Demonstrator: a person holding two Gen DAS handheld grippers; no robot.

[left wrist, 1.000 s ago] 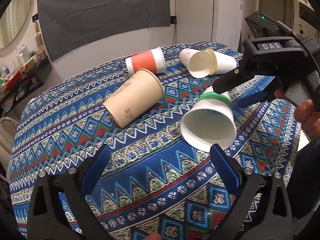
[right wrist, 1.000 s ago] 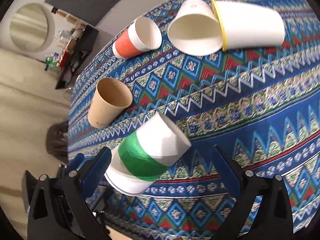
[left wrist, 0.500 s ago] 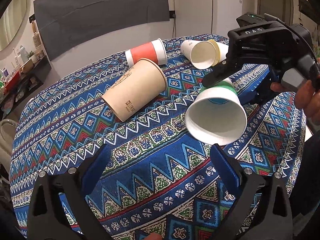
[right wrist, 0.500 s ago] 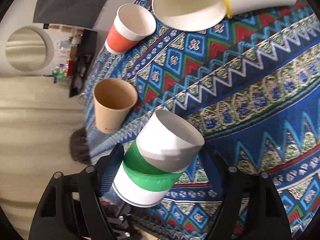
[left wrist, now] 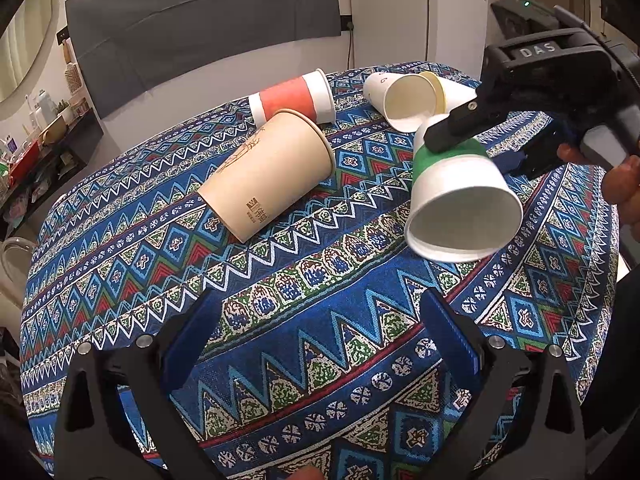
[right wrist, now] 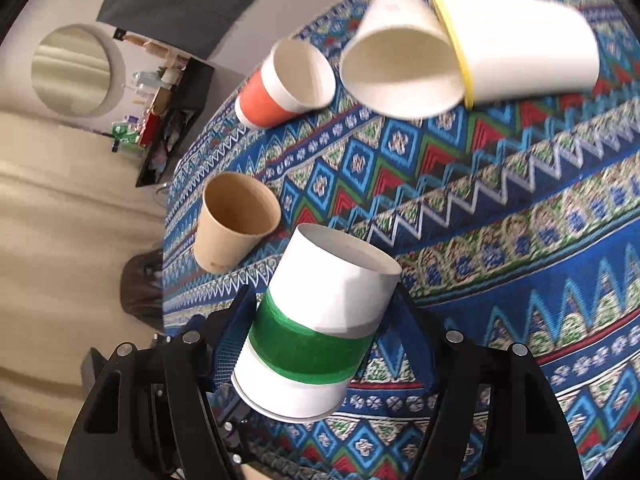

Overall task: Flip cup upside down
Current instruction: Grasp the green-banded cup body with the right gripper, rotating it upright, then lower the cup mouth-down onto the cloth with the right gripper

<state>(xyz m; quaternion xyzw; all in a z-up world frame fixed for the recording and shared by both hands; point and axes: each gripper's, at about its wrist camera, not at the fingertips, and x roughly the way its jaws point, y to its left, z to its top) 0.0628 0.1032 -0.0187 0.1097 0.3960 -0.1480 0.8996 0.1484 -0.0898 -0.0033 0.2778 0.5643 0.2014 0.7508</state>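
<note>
My right gripper (right wrist: 324, 316) is shut on a white paper cup with a green band (right wrist: 316, 320), fingers pressing its sides. In the left wrist view the same cup (left wrist: 460, 196) hangs tilted above the patterned tablecloth, its open mouth facing down and toward the camera, with the right gripper (left wrist: 476, 140) gripping its upper part. My left gripper (left wrist: 320, 336) is open and empty, low over the near part of the table, apart from the cup.
A tan cup (left wrist: 268, 176) lies on its side mid-table. A red-and-white cup (left wrist: 292, 98) and two white cups (left wrist: 412, 100) lie on their sides at the far edge. The round table (left wrist: 320, 360) drops off at left and right.
The right gripper closed on the green-band cup, lifted it off the cloth and tipped its mouth downward. The left gripper stayed open and barely moved.
</note>
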